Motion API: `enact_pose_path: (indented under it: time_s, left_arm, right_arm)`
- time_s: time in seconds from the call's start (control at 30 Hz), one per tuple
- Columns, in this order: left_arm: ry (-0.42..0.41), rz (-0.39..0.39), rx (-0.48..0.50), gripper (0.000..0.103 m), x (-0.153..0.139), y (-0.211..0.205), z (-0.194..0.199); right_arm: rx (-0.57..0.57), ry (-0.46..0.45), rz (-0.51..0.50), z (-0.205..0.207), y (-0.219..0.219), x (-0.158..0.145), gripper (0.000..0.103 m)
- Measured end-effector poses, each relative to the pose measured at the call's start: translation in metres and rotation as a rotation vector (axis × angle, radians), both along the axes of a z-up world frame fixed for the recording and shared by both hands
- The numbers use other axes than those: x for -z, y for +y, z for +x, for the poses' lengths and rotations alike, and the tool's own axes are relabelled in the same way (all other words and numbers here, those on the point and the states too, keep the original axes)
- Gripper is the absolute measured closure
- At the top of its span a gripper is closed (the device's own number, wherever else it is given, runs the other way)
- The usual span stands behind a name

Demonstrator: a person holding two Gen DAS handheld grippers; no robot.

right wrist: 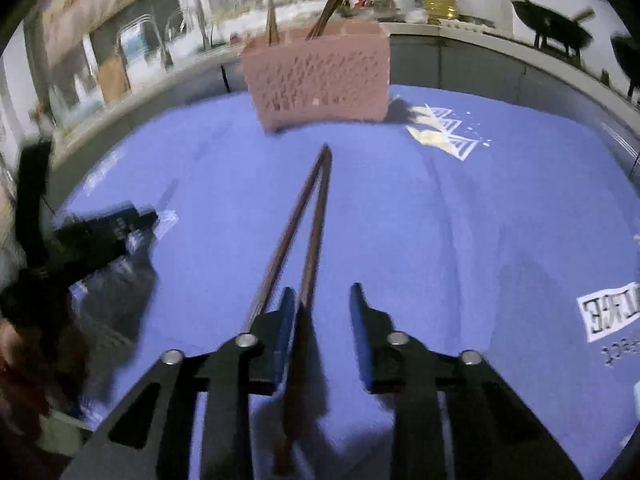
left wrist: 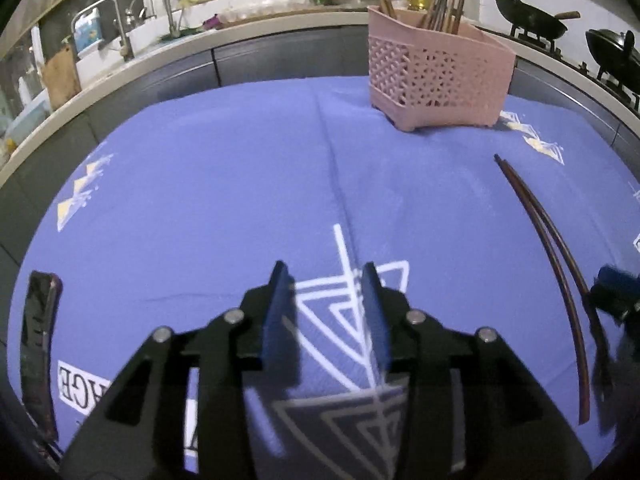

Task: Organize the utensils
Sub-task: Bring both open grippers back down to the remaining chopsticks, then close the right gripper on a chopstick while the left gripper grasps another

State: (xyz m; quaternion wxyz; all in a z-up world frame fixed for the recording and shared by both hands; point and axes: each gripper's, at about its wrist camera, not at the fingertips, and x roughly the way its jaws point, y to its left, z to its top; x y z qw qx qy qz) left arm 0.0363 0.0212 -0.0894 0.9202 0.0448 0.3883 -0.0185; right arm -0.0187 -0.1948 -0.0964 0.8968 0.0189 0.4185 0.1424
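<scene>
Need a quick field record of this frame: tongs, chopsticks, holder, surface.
left tongs: open, empty, over the blue cloth
right tongs: open, around the near end of the loose chopsticks, one stick between the fingers, one outside
loose chopsticks: dark pair lying on the cloth, tips toward the holder
holder: pink perforated basket, upright, already holding chopsticks
task state: pair not yet lifted

Perforated pink plastic holder (left wrist: 436,76), wooden chopsticks (right wrist: 308,216)

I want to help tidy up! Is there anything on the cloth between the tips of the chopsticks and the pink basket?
No, only bare blue tablecloth lies between the chopsticks and the pink basket, as the right wrist view shows.
</scene>
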Motion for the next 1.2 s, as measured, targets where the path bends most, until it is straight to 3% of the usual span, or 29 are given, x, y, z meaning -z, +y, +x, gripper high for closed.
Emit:
enact_pose_path:
  time_s: [0.17, 0.33, 0.7, 0.93, 1.07, 1.2]
  left_arm:
    - [-0.001, 0.007, -0.005, 0.061, -0.002, -0.001, 0.002]
    - [-0.005, 0.014, -0.010, 0.060, -0.001, -0.002, 0.003]
    - [-0.001, 0.003, -0.023, 0.055, 0.000, -0.002, 0.002]
    - [0.005, 0.005, -0.021, 0.055, -0.001, -0.003, 0.002]
    - [0.028, 0.022, -0.021, 0.055, -0.003, -0.007, 0.007]
    - [0.057, 0.009, 0.044, 0.056, -0.008, -0.029, 0.013]
  right_arm:
    - [0.043, -0.034, -0.051, 0.001, -0.008, -0.002, 0.099]
    - [0.092, 0.017, 0.038, 0.005, -0.027, -0.001, 0.101]
    - [0.073, 0.023, 0.015, -0.008, -0.012, -0.002, 0.099]
    - [0.068, 0.028, 0.052, -0.008, -0.010, -0.001, 0.099]
    - [0.137, 0.022, 0.062, -0.006, -0.025, -0.001, 0.102]
    - [0.176, 0.063, 0.123, -0.002, -0.044, 0.005, 0.102]
